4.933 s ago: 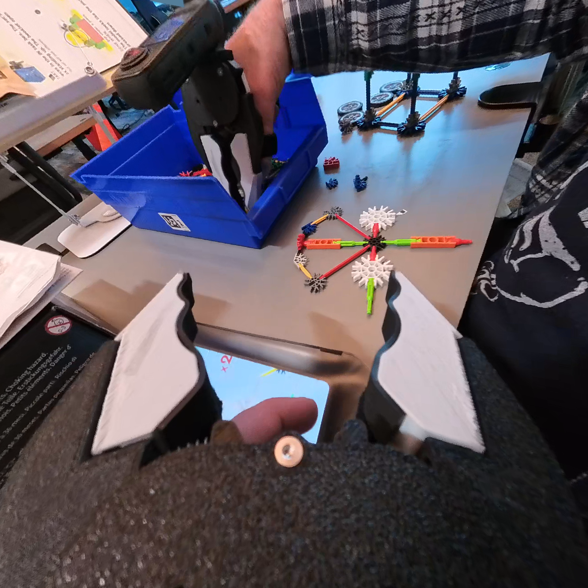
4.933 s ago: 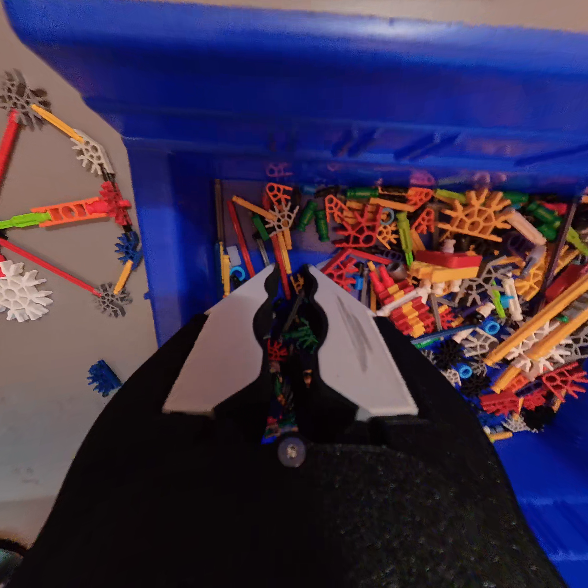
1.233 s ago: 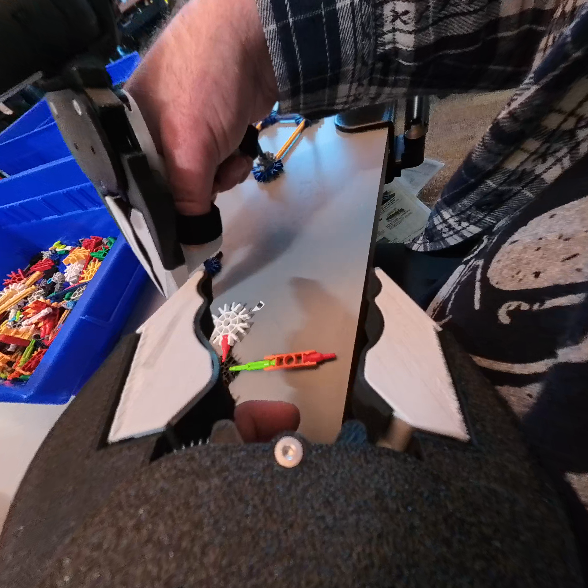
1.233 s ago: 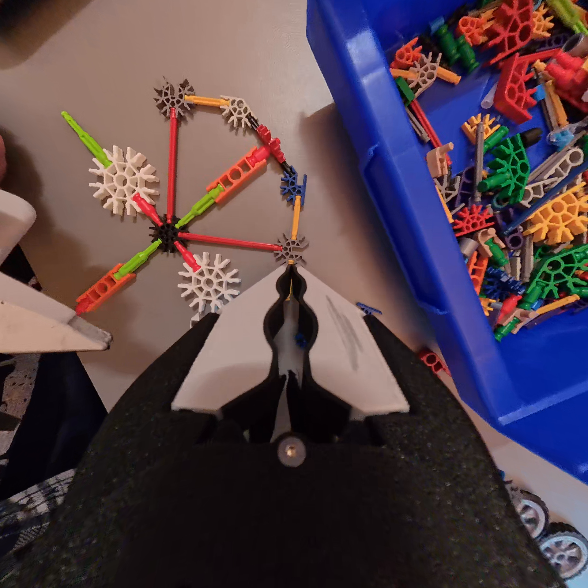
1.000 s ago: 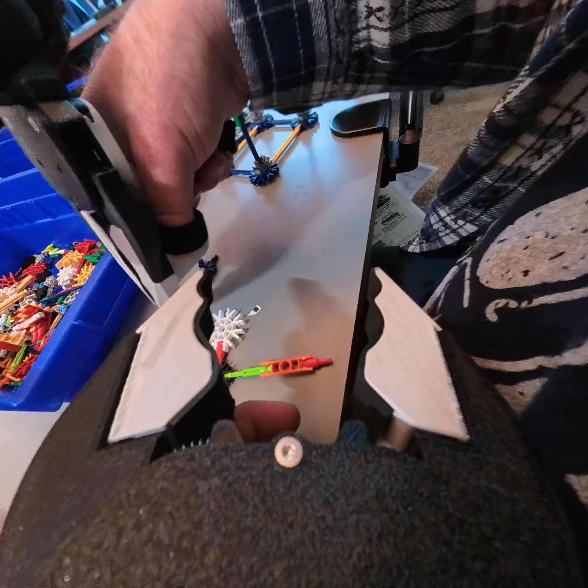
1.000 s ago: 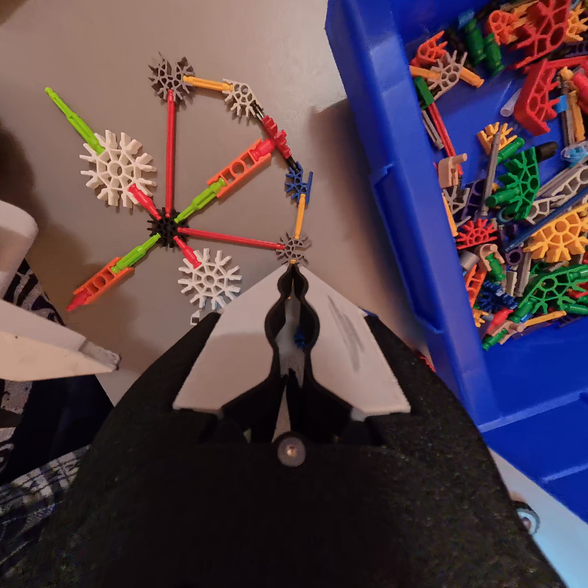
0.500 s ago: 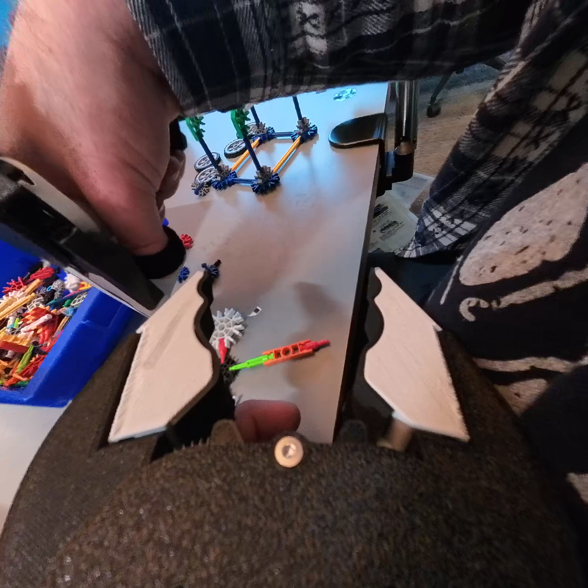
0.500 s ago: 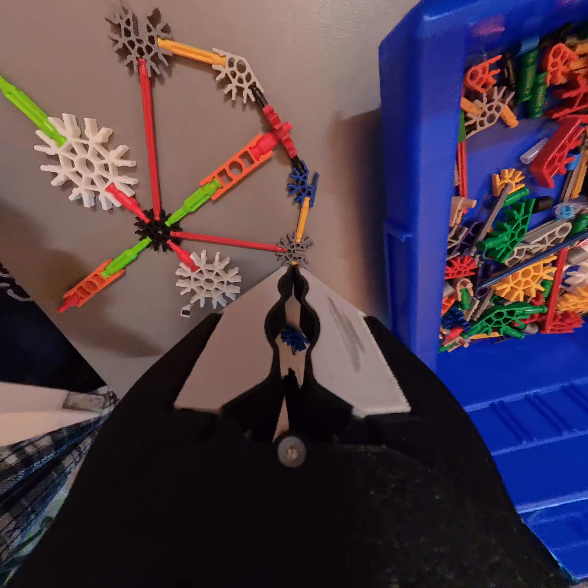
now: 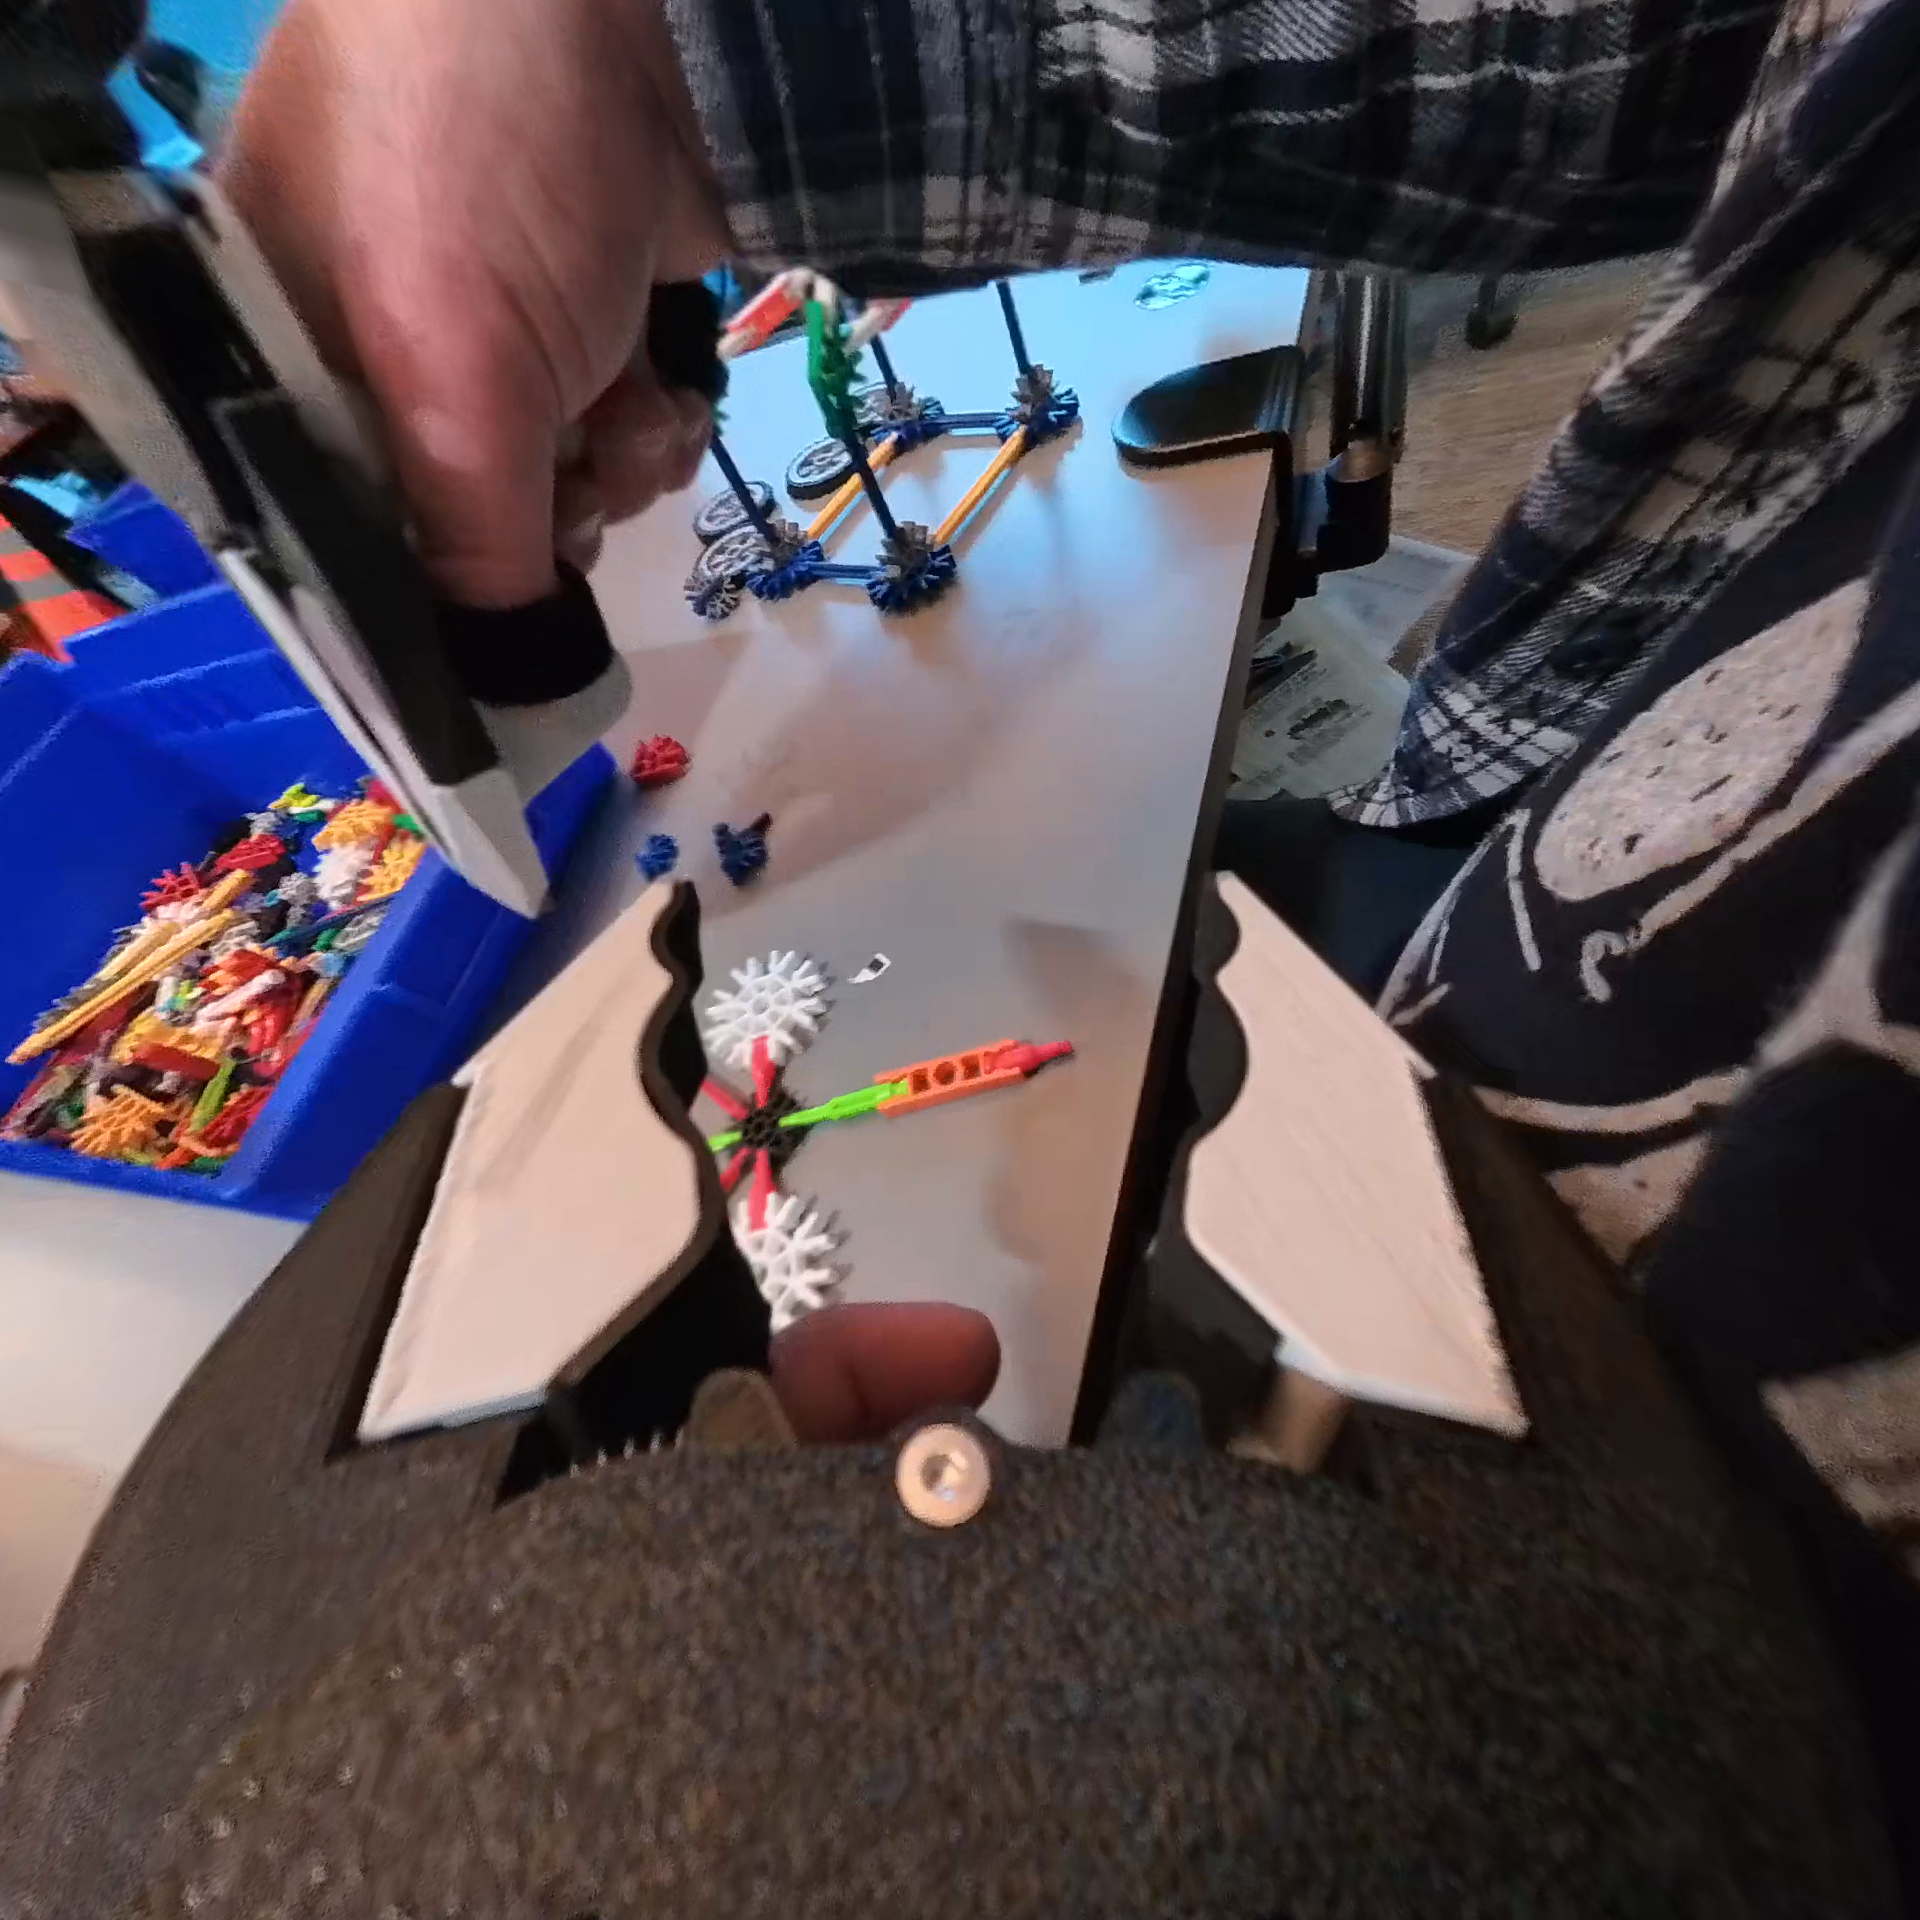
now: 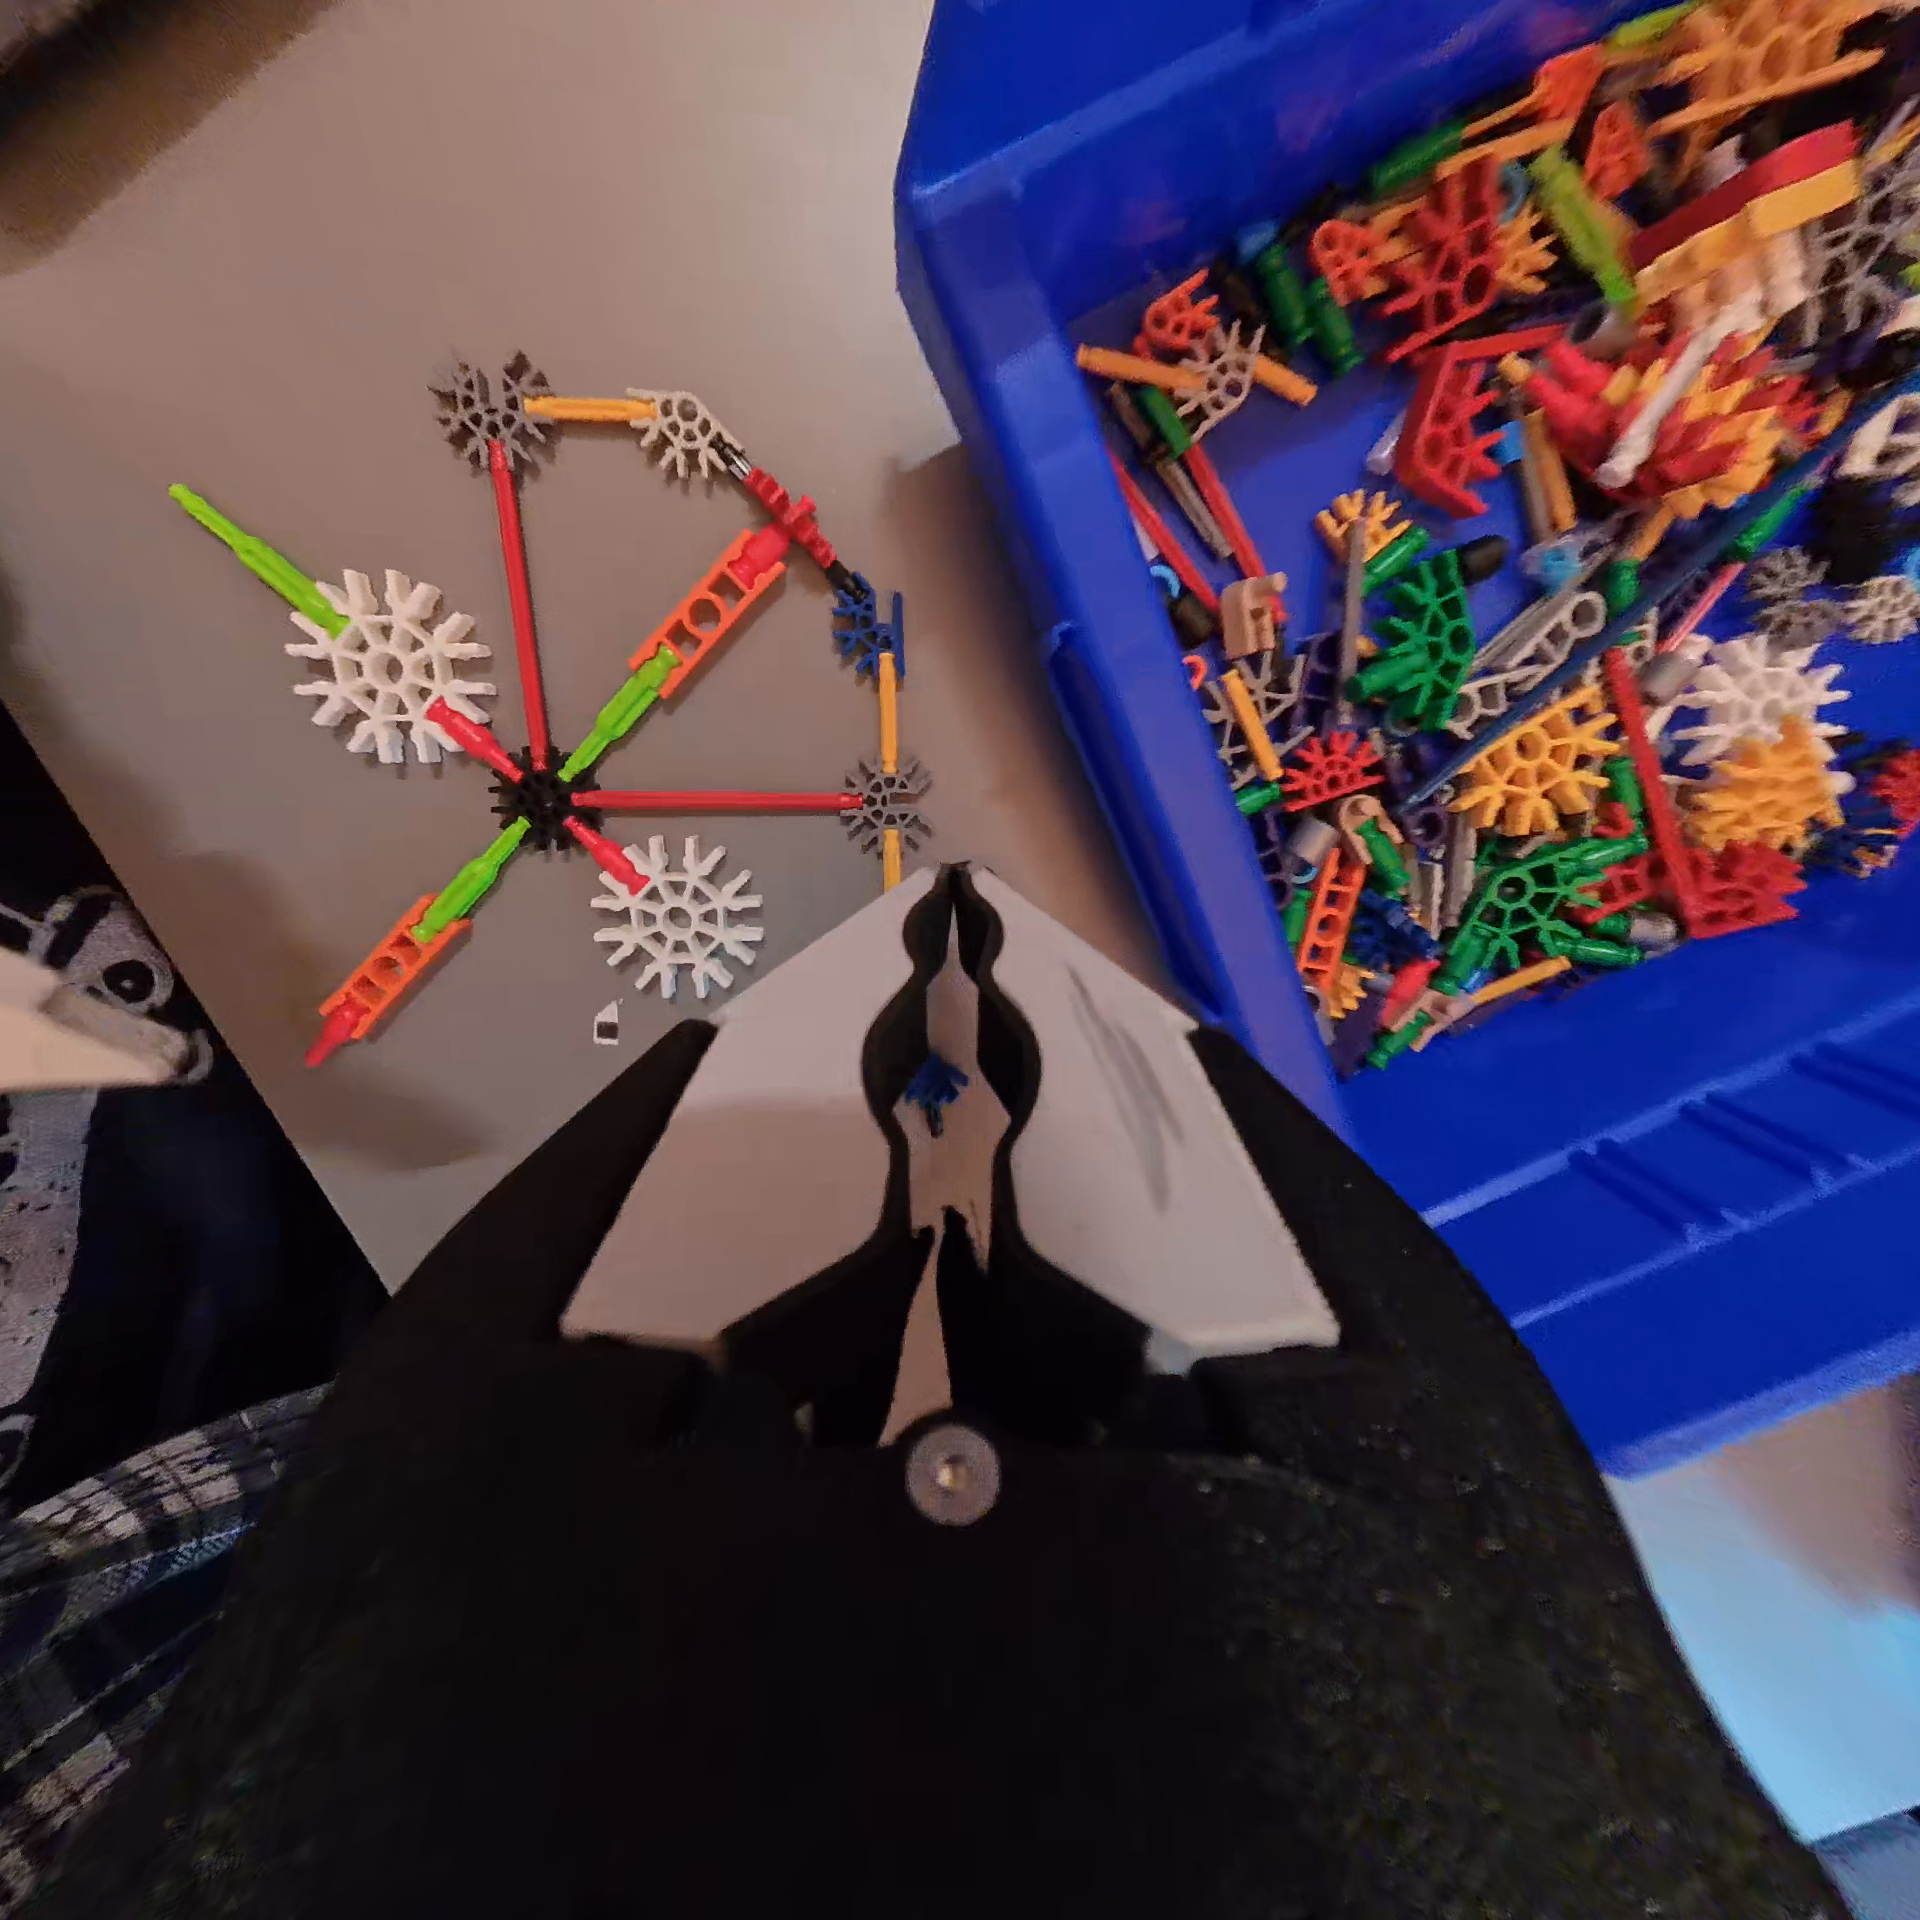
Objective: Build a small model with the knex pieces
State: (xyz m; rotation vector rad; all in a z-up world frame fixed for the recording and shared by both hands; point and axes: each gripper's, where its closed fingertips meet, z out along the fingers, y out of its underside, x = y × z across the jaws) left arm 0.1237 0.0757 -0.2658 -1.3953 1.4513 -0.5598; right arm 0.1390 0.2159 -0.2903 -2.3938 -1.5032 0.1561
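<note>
Left gripper (image 9: 945, 935): fingers spread wide, nothing between them, hanging over table edge above flat toy wheel shape (image 10: 540, 795). Wheel shape: black hub, red sticks, green-and-orange arms, two white snowflake pieces, grey and blue joiners round rim; lies flat on grey table (image 10: 644, 208), just beside bin. Right gripper (image 10: 951, 883): fingers pressed together, tips pinching yellow stick (image 10: 890, 871) that joins grey rim joiner. Blue bin (image 10: 1039, 520) at right: full of mixed sticks and joiners, red, yellow, green, orange, white.
</note>
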